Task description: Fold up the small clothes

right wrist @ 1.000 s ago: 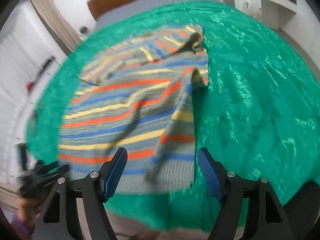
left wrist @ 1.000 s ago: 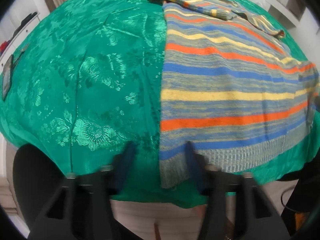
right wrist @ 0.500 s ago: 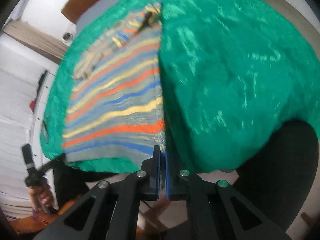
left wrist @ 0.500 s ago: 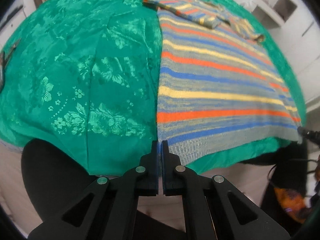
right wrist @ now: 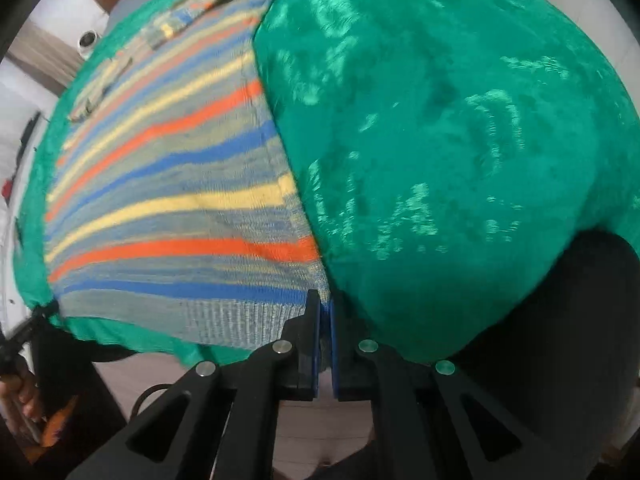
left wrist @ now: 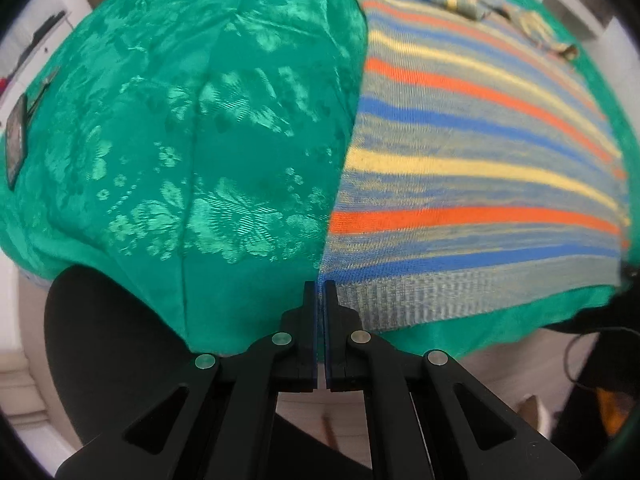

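A knitted sweater point(left wrist: 460, 168) with orange, blue and yellow stripes lies flat on a green floral cloth point(left wrist: 200, 140), its sleeves folded in at the far end. My left gripper point(left wrist: 319, 285) is shut, pinching the near left corner of the ribbed hem. In the right wrist view the same sweater point(right wrist: 168, 200) fills the left half, and my right gripper point(right wrist: 325, 298) is shut on the hem's near right corner, with knit showing between the blue pads. Both grippers point steeply down at the near edge of the cloth.
The green cloth point(right wrist: 460, 140) covers a rounded table and hangs over its near edge. A dark flat object point(left wrist: 16, 140) lies at the far left. A hand point(right wrist: 16, 396) holds the other gripper at the left. White furniture and pale floor surround the table.
Both grippers went from open to shut at the sweater's hem corners. The right sleeve that lay down the sweater's right side now lies at the far end. The right gripper came lower and closer.
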`<state>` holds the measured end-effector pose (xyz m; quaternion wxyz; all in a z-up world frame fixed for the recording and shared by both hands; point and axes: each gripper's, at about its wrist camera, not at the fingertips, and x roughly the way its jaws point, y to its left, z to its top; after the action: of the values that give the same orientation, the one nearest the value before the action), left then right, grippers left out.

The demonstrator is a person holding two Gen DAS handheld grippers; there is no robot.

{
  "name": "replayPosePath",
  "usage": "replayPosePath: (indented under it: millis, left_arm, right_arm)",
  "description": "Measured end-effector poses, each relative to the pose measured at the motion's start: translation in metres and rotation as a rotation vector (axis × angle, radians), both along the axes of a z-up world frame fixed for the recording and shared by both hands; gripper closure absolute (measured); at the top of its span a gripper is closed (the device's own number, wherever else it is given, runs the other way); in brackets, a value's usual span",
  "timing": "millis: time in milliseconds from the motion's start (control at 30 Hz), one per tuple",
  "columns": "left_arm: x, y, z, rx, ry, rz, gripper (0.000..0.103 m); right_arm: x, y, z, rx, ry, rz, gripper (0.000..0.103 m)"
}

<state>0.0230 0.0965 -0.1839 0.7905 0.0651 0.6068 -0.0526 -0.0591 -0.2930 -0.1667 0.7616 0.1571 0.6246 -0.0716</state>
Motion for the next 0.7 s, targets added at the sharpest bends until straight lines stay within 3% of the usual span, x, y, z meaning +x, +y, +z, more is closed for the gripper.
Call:
replayPosePath:
  millis: [67, 133, 167, 200, 233, 267, 367, 400, 433, 533, 600, 700]
  left_arm:
    - [-0.002, -0.007, 0.000, 0.040, -0.023, -0.012, 0.102]
    - [-0.004, -0.011, 0.001, 0.072, -0.041, -0.012, 0.094]
    - [-0.006, -0.011, 0.003, 0.073, -0.044, -0.008, 0.092]
    - [-0.008, -0.010, 0.007, 0.071, -0.046, 0.000, 0.076]
    - [-0.010, -0.007, 0.011, 0.066, -0.053, 0.006, 0.060]
    - [-0.014, -0.003, 0.019, 0.060, -0.068, 0.013, 0.055]
    - [-0.025, 0.013, 0.055, 0.047, -0.171, 0.033, 0.047]
    - [-0.025, 0.016, 0.069, 0.044, -0.218, 0.046, 0.039]
    - [-0.023, 0.019, 0.081, 0.039, -0.266, 0.063, 0.030]
    - [-0.005, 0.013, 0.105, 0.008, -0.408, 0.112, 0.019]
    - [0.011, 0.008, 0.109, -0.005, -0.475, 0.150, 0.016]
    - [0.018, 0.002, 0.096, -0.003, -0.518, 0.190, 0.016]
  right_arm:
    - [0.001, 0.007, 0.003, -0.025, 0.000, 0.014, 0.099]
    - [0.002, 0.010, 0.009, -0.036, 0.003, 0.034, 0.097]
    - [0.002, 0.012, 0.013, -0.037, 0.000, 0.041, 0.088]
    - [0.001, 0.012, 0.019, -0.051, 0.003, 0.051, 0.082]
    - [-0.002, 0.011, 0.026, -0.066, 0.009, 0.070, 0.068]
    - [-0.005, 0.009, 0.033, -0.078, 0.008, 0.087, 0.057]
    - [-0.003, -0.003, 0.076, -0.200, -0.031, 0.146, 0.055]
    - [0.004, -0.008, 0.094, -0.271, -0.059, 0.167, 0.055]
    - [0.013, -0.014, 0.111, -0.333, -0.095, 0.189, 0.052]
    - [0.060, -0.012, 0.159, -0.462, -0.223, 0.287, 0.041]
    - [0.097, 0.006, 0.175, -0.458, -0.305, 0.392, 0.034]
    - [0.158, 0.043, 0.170, -0.309, -0.383, 0.525, 0.033]
